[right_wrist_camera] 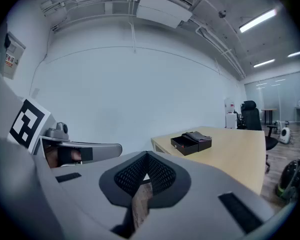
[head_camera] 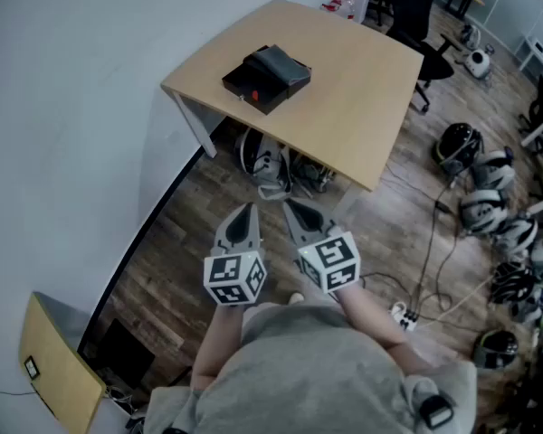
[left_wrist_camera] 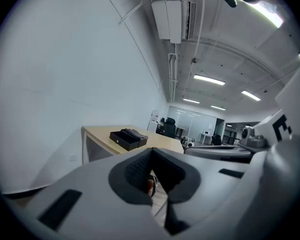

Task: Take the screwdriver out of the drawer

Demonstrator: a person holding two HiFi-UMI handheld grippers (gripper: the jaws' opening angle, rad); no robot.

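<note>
Wood floor lies under my left claw and right claw, both clenched, empty, well short of the counter; black drawer box sits there open, red speck inside.

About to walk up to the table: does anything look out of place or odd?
Nothing damaged or spilled. The drawer of the black box on the table stands open, something red inside. Helmets and cables litter the floor right of the table.
</note>
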